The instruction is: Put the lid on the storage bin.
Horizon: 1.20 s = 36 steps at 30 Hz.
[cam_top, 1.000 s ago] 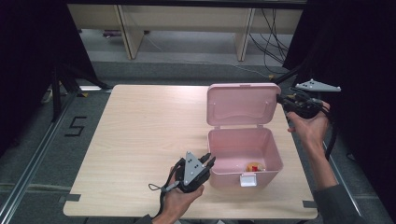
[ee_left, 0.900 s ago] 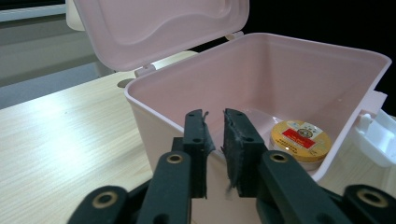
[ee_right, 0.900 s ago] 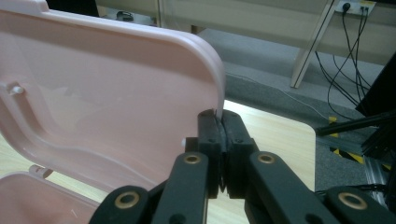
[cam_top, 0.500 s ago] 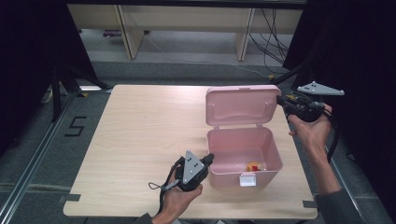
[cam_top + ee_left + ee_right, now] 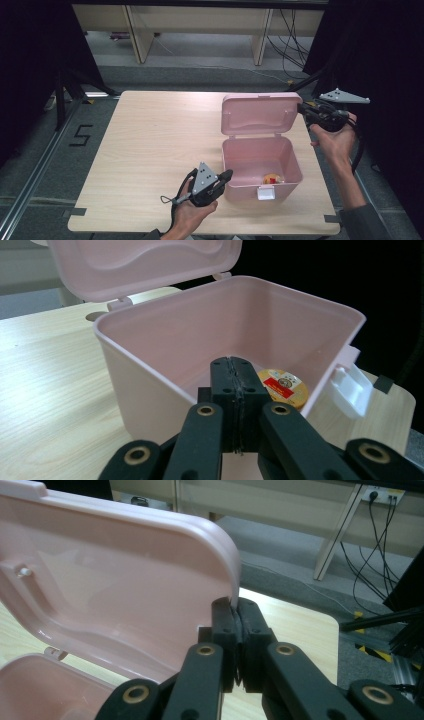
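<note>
**A:** Starting at the bottom of the high view: the left gripper (image 5: 226, 176) sits just off the lower-left corner of the pink storage box (image 5: 261, 165). Its jaws have just been closing, and now they're pressed flat together with nothing between them. A second ago that hand was a touch further left and its jaws stood apart, so it has nudged up against the box wall.

**B:** Yep, the left gripper view backs that up: pads (image 5: 234, 390) sealed, empty, pointing over the rim at a small round yellow tin with a red label (image 5: 283, 385) lying on the box floor, lower right of centre.

**A:** So the tin is in the box and the left hand has let go of everything. What's happening further back?

**B:** At the right edge of the high view, the right gripper (image 5: 301, 108) is clamped on the corner of the open lid (image 5: 260, 114), which stands up behind the box. In its own view the lid's edge (image 5: 227, 565) runs straight down between the jaws.

**A:** My guess is the loading's done and swinging the lid down is what's left. The white latch (image 5: 265, 192) at the front hangs loose on the worktop (image 5: 150, 150) side.
</note>
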Each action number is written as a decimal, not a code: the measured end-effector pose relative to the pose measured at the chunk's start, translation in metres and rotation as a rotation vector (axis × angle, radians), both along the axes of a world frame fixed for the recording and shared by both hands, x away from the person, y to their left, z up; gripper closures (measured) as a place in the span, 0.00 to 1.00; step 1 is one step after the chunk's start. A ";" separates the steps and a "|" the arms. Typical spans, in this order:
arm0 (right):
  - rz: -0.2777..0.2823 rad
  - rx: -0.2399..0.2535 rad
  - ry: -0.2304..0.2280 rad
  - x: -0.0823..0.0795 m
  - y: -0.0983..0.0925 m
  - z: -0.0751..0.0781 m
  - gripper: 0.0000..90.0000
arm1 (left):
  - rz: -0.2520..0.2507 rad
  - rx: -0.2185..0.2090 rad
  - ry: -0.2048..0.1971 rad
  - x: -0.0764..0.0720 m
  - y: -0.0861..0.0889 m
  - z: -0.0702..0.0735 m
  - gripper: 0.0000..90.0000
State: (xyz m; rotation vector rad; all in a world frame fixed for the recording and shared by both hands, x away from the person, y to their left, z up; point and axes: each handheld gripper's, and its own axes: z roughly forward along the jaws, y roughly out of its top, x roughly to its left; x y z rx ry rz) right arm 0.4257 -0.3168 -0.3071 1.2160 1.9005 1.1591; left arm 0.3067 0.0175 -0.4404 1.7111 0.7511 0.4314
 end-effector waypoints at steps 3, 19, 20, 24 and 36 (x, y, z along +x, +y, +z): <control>-0.005 0.005 0.006 0.001 0.000 0.000 0.98 | -0.018 0.001 0.001 -0.002 0.003 0.001 0.99; 0.004 -0.011 -0.017 0.004 -0.001 -0.002 0.98 | -0.069 -0.006 0.015 -0.015 0.006 0.002 1.00; 0.010 -0.017 -0.017 0.004 -0.001 -0.001 0.98 | -0.070 -0.003 0.022 -0.015 0.007 0.004 1.00; -0.001 0.003 -0.012 0.003 0.001 -0.002 0.98 | -0.080 0.020 0.019 -0.018 0.005 0.006 1.00; 0.018 -0.005 -0.004 0.003 -0.001 -0.001 0.98 | -0.076 0.035 0.016 -0.017 0.007 0.005 0.99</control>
